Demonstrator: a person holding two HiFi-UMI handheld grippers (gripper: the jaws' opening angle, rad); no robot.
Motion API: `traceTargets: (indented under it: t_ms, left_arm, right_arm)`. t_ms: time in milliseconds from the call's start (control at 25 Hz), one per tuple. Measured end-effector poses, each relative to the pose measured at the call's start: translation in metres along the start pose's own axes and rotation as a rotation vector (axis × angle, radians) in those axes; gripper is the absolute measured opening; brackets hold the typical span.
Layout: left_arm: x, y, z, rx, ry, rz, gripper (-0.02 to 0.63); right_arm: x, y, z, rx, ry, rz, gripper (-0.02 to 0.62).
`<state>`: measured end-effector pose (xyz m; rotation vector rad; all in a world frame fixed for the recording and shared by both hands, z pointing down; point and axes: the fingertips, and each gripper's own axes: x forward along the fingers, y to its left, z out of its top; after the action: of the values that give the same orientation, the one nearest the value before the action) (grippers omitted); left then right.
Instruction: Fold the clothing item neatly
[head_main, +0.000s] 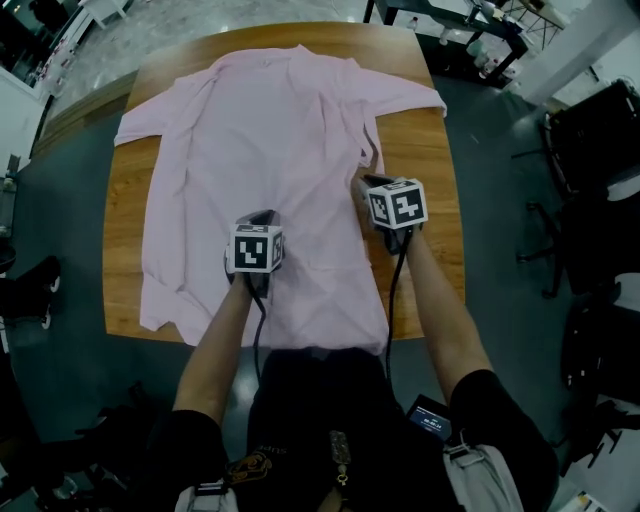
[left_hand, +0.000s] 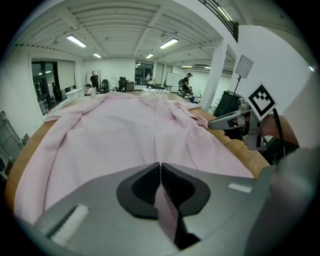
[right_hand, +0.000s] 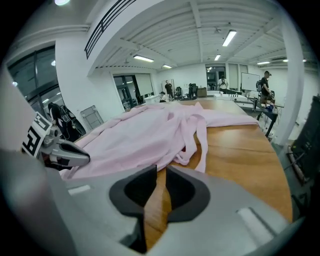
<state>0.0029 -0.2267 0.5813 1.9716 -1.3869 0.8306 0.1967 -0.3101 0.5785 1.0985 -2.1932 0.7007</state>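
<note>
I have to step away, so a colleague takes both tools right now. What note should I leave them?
Left tool: shut, over the pink shirt, at its lower middle; whether it pinches cloth is unclear.
Right tool: jaws slightly apart, empty, above the wooden table by the shirt's right edge.
Shirt: spread out on the table, sleeves out.
Done: no fold visible.
Left: all the folding.

Head view dim; gripper views bright under ceiling tubes (left_hand: 75, 40); fisheye-bent edges.
</note>
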Motion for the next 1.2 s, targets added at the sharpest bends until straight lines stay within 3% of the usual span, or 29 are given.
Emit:
traceTargets:
  t_ms: [480, 520, 600, 920, 1200]
  left_arm:
    - [0.003, 0.000, -0.006, -0.017, 0.010, 0.023, 0.020]
    - [0.003, 0.000, -0.006, -0.017, 0.011, 0.025, 0.020]
    - [0.003, 0.000, -0.005, -0.015, 0.011, 0.031, 0.020]
    - [-0.008, -0.002, 0.000, -0.015, -0.011, 0.042, 0.015]
    - [-0.006, 0.014, -0.019, -0.027, 0.046, 0.088, 0.015]
  right_arm:
    - [0.043, -0.013, 0.000, 0.086, 0.086, -0.007, 0.097]
    - [0.043, -0.012, -0.001, 0.076, 0.096, -0.005, 0.089]
    - [0.043, -0.011, 0.000, 0.060, 0.105, 0.006, 0.012]
    - [0.021, -0.044, 0.010, 0.028, 0.065, -0.080, 0.006]
    - [0.014, -0.063, 0.018, -0.013, 0.059, -0.103, 0.006]
